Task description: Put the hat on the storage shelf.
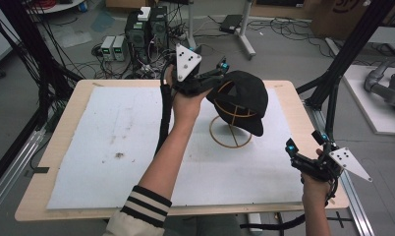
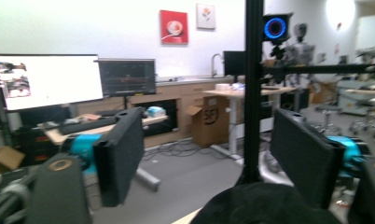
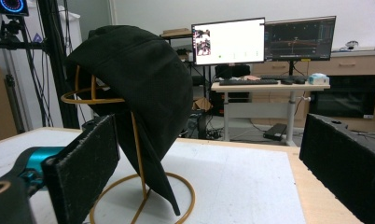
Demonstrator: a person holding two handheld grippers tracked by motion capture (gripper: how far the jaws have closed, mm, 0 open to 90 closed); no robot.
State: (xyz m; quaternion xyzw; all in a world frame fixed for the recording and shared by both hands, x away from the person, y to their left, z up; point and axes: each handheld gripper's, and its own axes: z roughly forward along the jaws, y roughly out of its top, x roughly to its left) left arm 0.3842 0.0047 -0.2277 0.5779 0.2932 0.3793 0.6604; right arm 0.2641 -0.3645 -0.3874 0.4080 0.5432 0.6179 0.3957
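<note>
A black cap (image 1: 242, 93) hangs tilted on a gold wire stand (image 1: 230, 132) right of the table's middle. My left gripper (image 1: 219, 73) hovers at the cap's far left top. In the left gripper view the left gripper (image 2: 213, 158) stands open, jaws wide apart, and the cap's crown (image 2: 265, 205) lies low between them with neither pad pressing on it. My right gripper (image 1: 306, 142) rests near the table's front right edge, open and holding nothing. In the right gripper view the right gripper (image 3: 209, 168) faces the cap (image 3: 139, 79) and the stand (image 3: 143, 186) from a distance.
A white mat (image 1: 112, 142) covers most of the wooden table (image 1: 33, 206). A black frame post (image 1: 333, 93) rises at the right edge. Computer boxes (image 1: 146, 27) and cables lie on the floor beyond the far edge.
</note>
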